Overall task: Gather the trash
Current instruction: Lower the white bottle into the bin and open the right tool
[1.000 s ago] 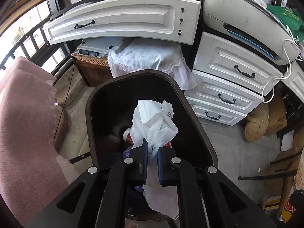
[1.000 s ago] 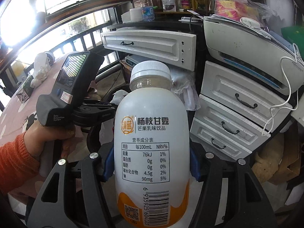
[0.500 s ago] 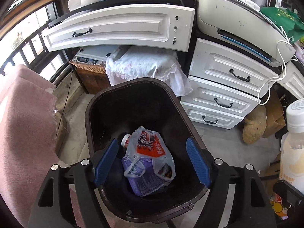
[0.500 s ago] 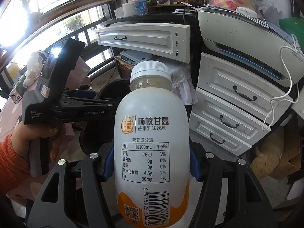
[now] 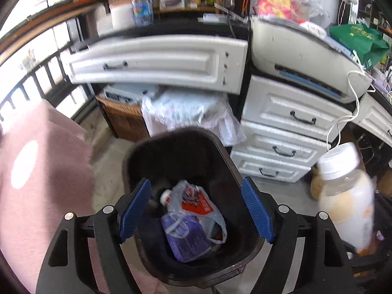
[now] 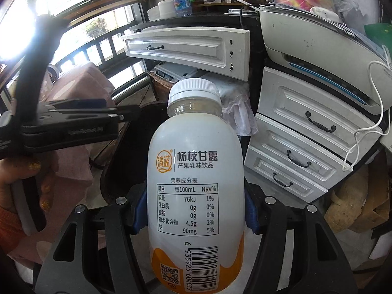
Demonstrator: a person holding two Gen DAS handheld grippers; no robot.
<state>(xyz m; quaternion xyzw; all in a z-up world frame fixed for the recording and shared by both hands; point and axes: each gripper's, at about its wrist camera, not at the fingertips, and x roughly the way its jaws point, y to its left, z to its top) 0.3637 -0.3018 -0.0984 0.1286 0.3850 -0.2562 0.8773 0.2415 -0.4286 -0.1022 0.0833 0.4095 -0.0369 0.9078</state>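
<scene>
Above the dark trash bin (image 5: pixel 137 161), the left gripper (image 5: pixel 194 210) is hanging with its jaws spread wide after just opening, nothing between its blue pads (image 5: pixel 134 205). Down inside the bin, a plastic bag of rubbish (image 5: pixel 193 220) is lying on the bottom beside a small white-capped container (image 5: pixel 166 194). Just right of the bin, the right gripper (image 6: pixel 196 214) is clamping a white drink bottle (image 6: pixel 196 186) upright, its pads pressing both sides of the body. Behind the bin, white drawers (image 5: pixel 286 132) are standing against the wall.
</scene>
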